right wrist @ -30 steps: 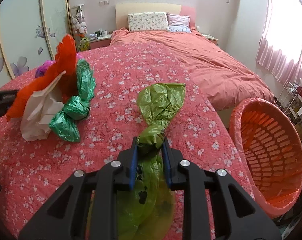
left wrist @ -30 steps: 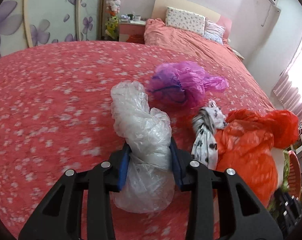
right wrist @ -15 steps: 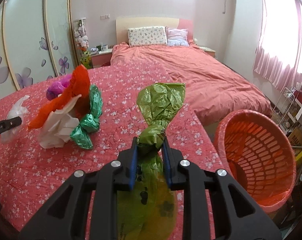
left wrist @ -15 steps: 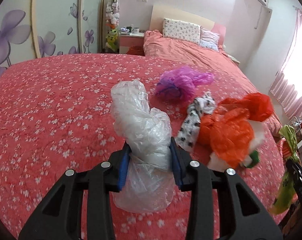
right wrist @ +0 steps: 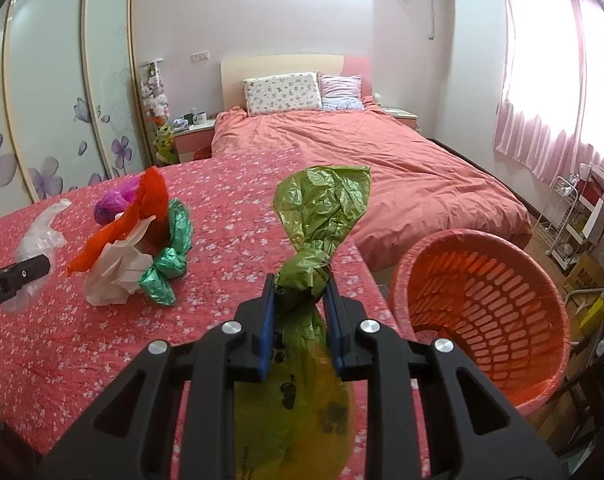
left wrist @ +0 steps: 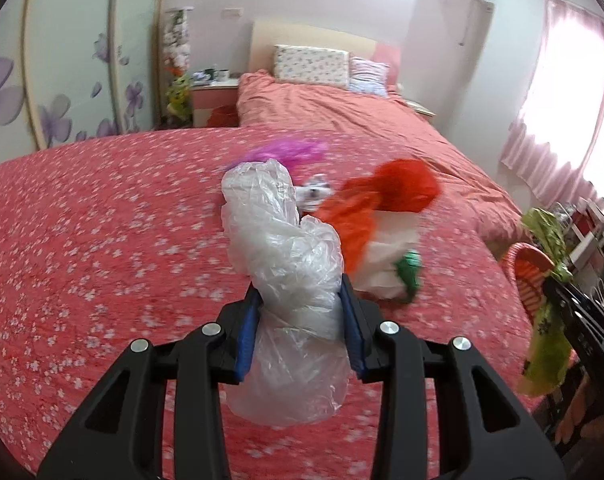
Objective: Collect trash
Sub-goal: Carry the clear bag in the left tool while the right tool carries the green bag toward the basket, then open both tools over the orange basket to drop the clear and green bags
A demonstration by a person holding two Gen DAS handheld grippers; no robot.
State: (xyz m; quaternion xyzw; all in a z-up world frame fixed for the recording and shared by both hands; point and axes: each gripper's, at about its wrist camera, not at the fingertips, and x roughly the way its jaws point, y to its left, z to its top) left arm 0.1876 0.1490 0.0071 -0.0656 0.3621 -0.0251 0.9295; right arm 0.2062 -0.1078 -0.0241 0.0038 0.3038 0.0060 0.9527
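Two beds fill the room: the near one under a red flowered cover [right wrist: 230, 216], and behind it a plain pink bed [right wrist: 342, 148] with pillows at its headboard. Beside the right edge of the flowered cover stands an orange slatted basket [right wrist: 542, 292], open mouth tilted toward the camera. Toward the left of the cover lies a heap of trash: an orange-red bag [right wrist: 142, 208] over a white crumpled bag [right wrist: 118, 268], a shiny green bag [right wrist: 170, 256] touching its right side, and a purple bag [right wrist: 110, 204] just behind. The right gripper [right wrist: 300, 300] is clenched on the knotted neck of an olive-green bag [right wrist: 322, 208], held above the cover's right edge, near the basket. The left gripper [left wrist: 300, 312] is clamped around a clear crumpled bag [left wrist: 286, 248], raised over the cover, near the heap. A small black-and-white scrap [left wrist: 314, 192] shows blurred behind the clear bag.
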